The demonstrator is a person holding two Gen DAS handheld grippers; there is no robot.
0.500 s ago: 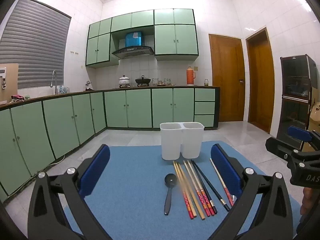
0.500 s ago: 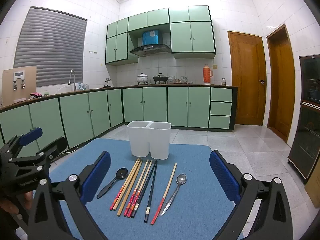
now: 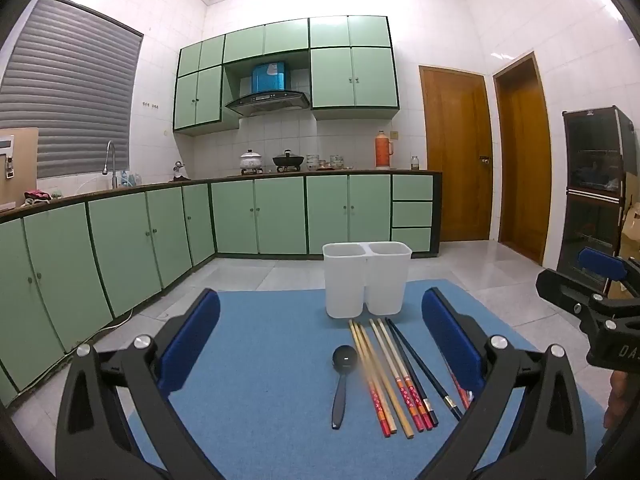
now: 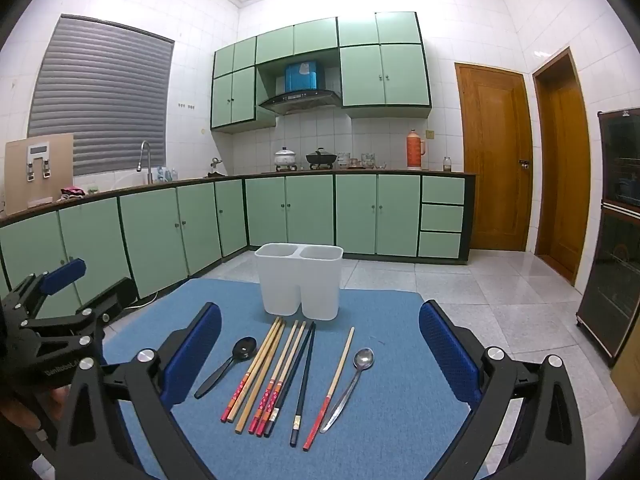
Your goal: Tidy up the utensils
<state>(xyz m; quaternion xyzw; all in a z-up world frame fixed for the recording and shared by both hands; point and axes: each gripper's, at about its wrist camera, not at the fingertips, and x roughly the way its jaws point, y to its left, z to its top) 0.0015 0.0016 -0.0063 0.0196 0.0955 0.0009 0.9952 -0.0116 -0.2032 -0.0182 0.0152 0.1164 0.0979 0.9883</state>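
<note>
Right wrist view showed both grippers, right and left, spread wide and holding nothing, chopsticks and spoons lying flat at six o'clock of the bin.

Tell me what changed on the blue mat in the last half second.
Nothing visibly changed. Both the left gripper and right gripper hover open as before, and the chopsticks, black spoon, metal spoon and white holder lie untouched.

In the left wrist view, a tongs pad hides the metal spoon and most of one chopstick.
</note>
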